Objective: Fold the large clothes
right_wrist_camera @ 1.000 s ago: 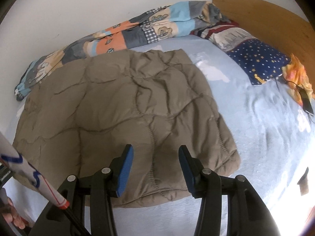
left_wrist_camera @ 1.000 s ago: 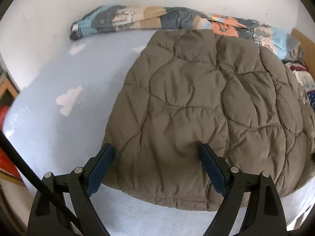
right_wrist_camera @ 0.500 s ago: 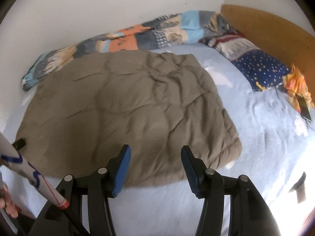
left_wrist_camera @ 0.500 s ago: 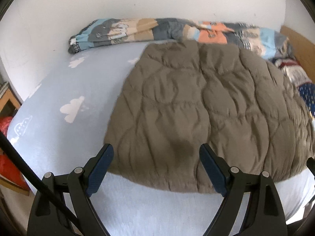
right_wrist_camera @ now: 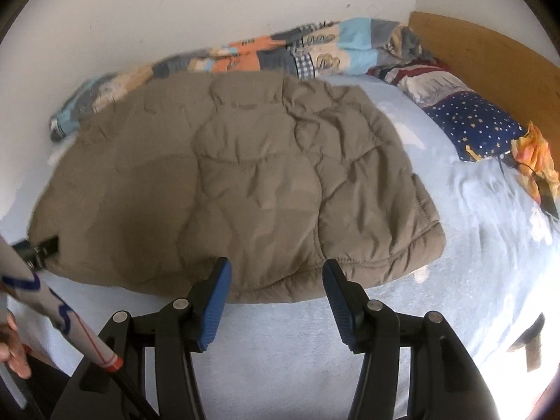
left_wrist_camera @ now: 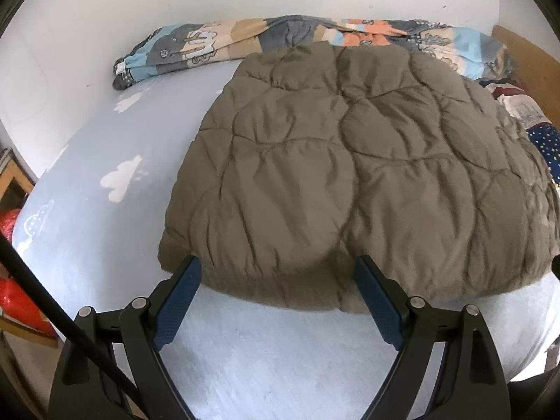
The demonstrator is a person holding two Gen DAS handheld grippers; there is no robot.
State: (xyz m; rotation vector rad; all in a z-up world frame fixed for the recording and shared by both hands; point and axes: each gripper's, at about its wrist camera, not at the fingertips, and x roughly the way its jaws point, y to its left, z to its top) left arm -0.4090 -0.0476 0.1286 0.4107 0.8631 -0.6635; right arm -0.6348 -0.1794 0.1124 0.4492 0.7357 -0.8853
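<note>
An olive-brown quilted jacket (left_wrist_camera: pixel 350 175) lies folded into a rough rectangle on the light blue cloud-print bed sheet (left_wrist_camera: pixel 105 217). My left gripper (left_wrist_camera: pixel 278 273) hovers open at the jacket's near hem, close to its left corner, its blue pads wide apart and pressing on nothing. In the right wrist view the same jacket (right_wrist_camera: pixel 245 182) fills the middle. My right gripper (right_wrist_camera: pixel 276 273) stands open at the near hem toward the right corner, with only the hem's edge showing between its tips.
A rolled patchwork duvet (left_wrist_camera: pixel 217 45) runs along the white wall behind the jacket. Pillows (right_wrist_camera: pixel 472 122), an orange cloth (right_wrist_camera: pixel 535 161) and a wooden headboard (right_wrist_camera: pixel 490 52) lie to the right. A person's hand (right_wrist_camera: pixel 10 346) and a white pole (right_wrist_camera: pixel 52 308) show lower left.
Both grippers have drawn back from over the jacket to its near hem. The right jaws stand slightly wider. The jacket has not moved.
</note>
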